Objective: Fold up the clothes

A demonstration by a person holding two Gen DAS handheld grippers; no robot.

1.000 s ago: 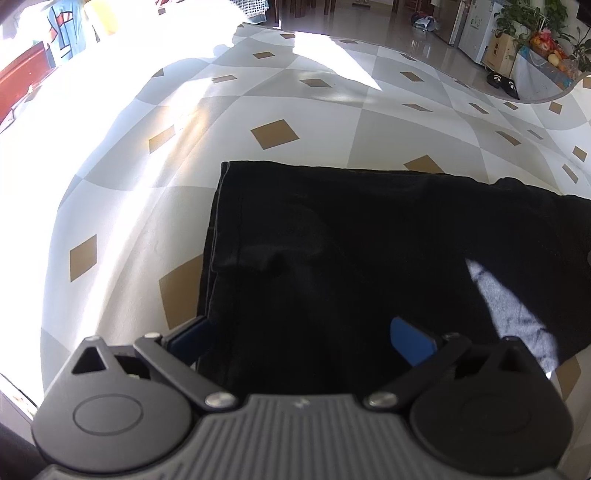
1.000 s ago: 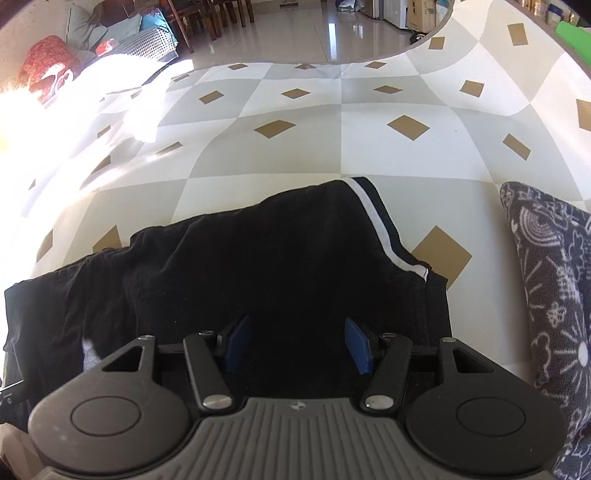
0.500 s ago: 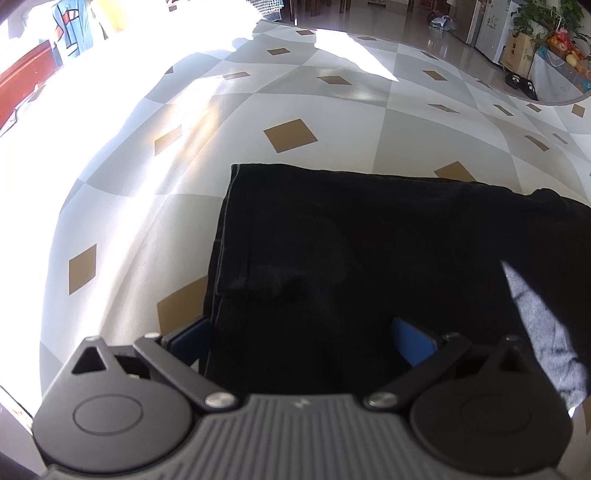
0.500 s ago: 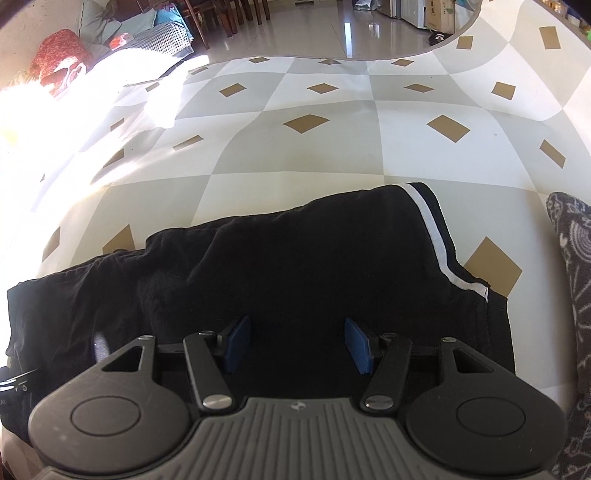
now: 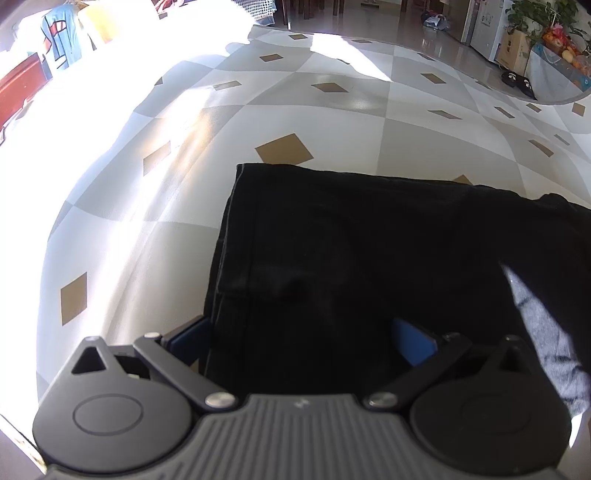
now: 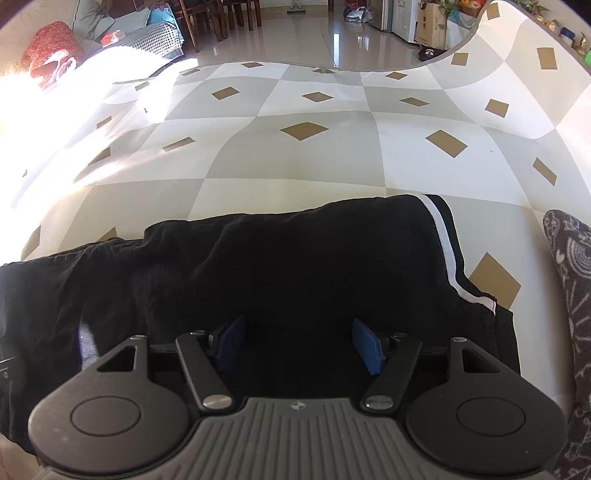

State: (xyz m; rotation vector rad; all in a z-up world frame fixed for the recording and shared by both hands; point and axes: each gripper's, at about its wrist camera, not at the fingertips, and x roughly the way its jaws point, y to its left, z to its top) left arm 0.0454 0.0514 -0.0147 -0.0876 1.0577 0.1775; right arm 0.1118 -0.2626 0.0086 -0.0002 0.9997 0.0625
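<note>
Releasing, by the look of it: both grippers hang low over the near edge of the garment, as if a fold was just laid down.
Left gripper [image 5: 301, 341]: blue pads spread wide, straddling the left edge of the cloth; left pad [image 5: 186, 341] sits off the fabric over the table cover, right pad over the cloth. Nothing pinched.
Right gripper [image 6: 301, 341]: jaws opening, blue pads apart with black cloth showing between them but not pressed on it; no grip visible.
Task item: black fabric garment with a white stripe near one end [image 6: 295, 266], lying flat on the table, just ahead of both grippers, running across from one gripper to the other. Left end [image 5: 369, 240] shows a straight doubled edge, a layer lying on top, so judged already folded at least once. Striped end sits on the right.
Why so placed: both grippers at the near long edge, one towards each end, suits lifting that edge evenly for another fold, a guess only.
Beside it: dark patterned grey cloth [image 6: 569, 277] at the far right, near the striped end, not touching that I can see.
Surface: checked white-and-grey table cover with tan diamonds [image 6: 303, 155], bare beyond the garment, strong sun glare on the left.
Far: tiled floor and chairs [image 6: 221, 18] beyond the table.
</note>
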